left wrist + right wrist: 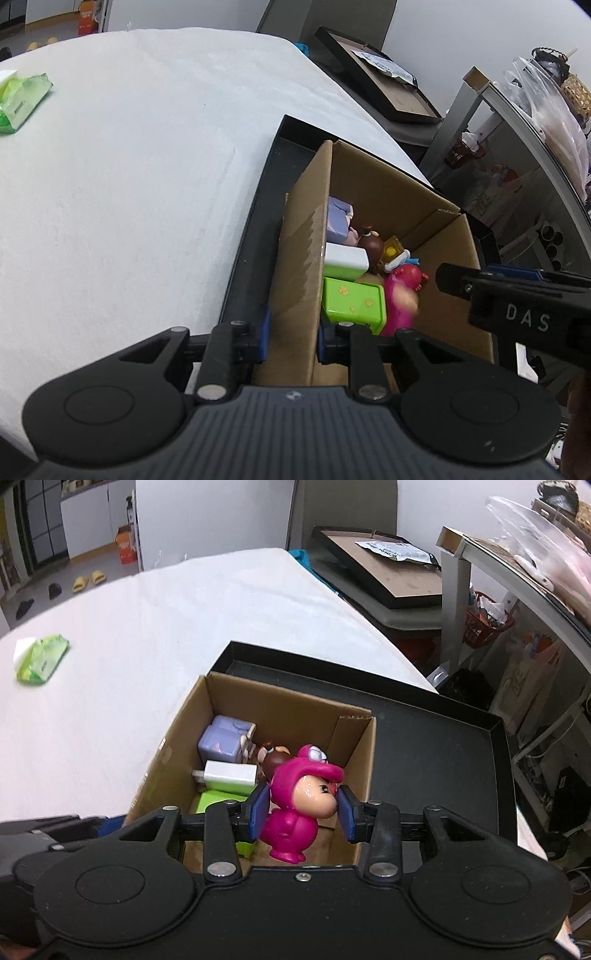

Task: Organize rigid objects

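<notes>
The right claw (303, 814) is clamped on a pink figurine (295, 812) above the cardboard box (360, 775). The left claw (291, 336) pinches the box's near-left wall.

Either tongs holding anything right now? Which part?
Left tongs clamp the near wall of the cardboard box. Right tongs bracket the pink figurine at its head; left pad touches, right pad's contact unclear.
</notes>
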Available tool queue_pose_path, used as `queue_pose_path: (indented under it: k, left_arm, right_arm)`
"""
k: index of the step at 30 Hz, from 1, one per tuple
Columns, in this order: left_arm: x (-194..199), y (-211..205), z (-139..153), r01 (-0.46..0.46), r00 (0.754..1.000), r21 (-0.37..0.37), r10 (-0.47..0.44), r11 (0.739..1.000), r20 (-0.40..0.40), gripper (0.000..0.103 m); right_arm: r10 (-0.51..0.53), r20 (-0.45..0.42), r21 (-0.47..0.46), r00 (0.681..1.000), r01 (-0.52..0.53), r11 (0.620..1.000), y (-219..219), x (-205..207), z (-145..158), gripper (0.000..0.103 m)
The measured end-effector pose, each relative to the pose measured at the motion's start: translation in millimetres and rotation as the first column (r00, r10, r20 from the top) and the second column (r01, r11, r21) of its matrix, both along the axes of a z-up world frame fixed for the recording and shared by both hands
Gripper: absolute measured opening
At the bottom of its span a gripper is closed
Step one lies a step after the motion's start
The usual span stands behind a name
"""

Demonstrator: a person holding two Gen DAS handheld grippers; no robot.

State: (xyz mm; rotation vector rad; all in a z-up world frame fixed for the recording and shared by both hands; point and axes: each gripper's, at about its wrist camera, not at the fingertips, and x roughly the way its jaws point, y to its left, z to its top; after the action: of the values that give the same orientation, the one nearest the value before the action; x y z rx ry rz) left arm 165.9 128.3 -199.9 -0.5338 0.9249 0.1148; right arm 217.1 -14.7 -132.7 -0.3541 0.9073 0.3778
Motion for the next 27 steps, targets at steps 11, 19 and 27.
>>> queue_pose_path:
  k: [11,19,27]
  left_arm:
    - [4.6,-2.8,5.7,0.005,0.998,0.022,-0.003,1.0,-0.063,0.022]
    - [-5.8,-13.0,31.6,0.01,0.999,0.09,-0.005,0.996,-0.053,0.023]
    - [-21.2,-28.2,64.8,0.027,0.999,0.142,-0.023,0.989,-0.032,0.026]
  right_arm:
    - [-0.053,0.017,0.024,0.998,0.053,0.998,-17.1,-3.9,13.9,0.058]
    - [-0.111,0.032,0.108,0.993,0.107,0.988,-48.3,-9.2,40.1,0.072]
    - [-0.152,0.037,0.167,0.988,0.144,0.975,-73.7,-25.7,58.9,0.086]
